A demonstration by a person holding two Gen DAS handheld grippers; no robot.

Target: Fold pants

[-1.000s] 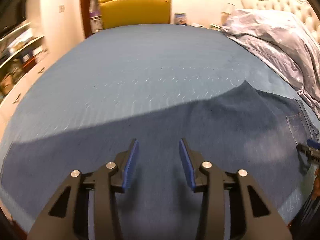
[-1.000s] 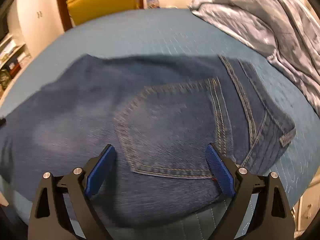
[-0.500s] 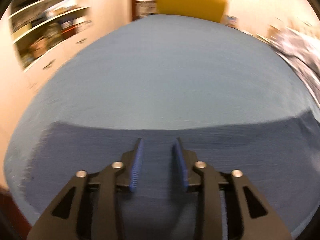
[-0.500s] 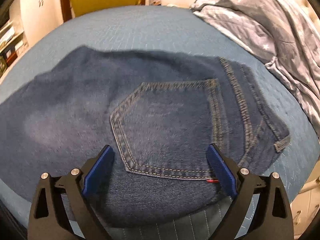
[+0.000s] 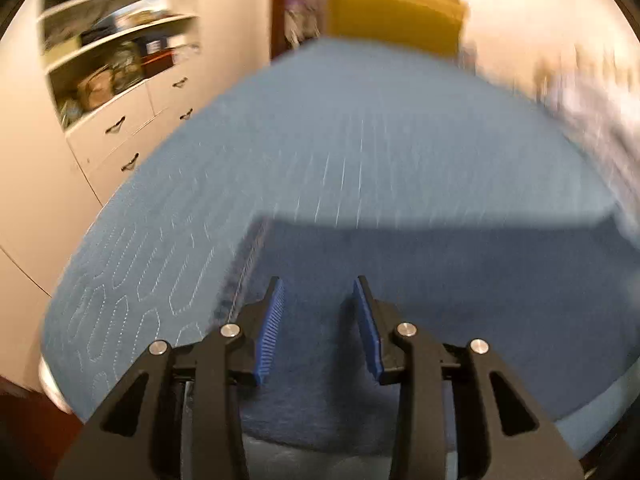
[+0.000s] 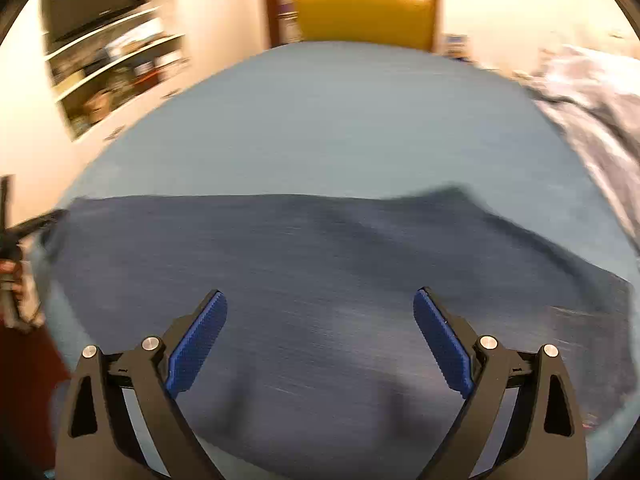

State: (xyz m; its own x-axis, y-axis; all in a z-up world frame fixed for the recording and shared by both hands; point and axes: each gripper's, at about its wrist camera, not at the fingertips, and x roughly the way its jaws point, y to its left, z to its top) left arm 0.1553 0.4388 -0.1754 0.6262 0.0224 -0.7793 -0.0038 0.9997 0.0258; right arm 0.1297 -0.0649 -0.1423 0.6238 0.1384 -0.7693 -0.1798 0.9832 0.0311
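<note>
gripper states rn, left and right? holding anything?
Left gripper: open, narrow gap, empty, over the jeans.
Right gripper: wide open, empty.

Under my left hand-held gripper (image 5: 318, 292) I see matt dark denim pants (image 5: 460, 280), a stitched hem at their edge. The bed (image 5: 340, 140) wears a light blue quilted cloth cover. My gripper's frame looks matt black plastic, its pads (image 6: 198, 340) ribbed blue, its screws shiny metal.

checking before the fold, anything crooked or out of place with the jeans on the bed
Nothing stands out. The jeans lie flat across the near part of the blue quilted bedspread, hem end straight. A rumpled grey duvet is heaped at the right side of the bed, clear of the jeans. Blur hides small wrinkles.
</note>
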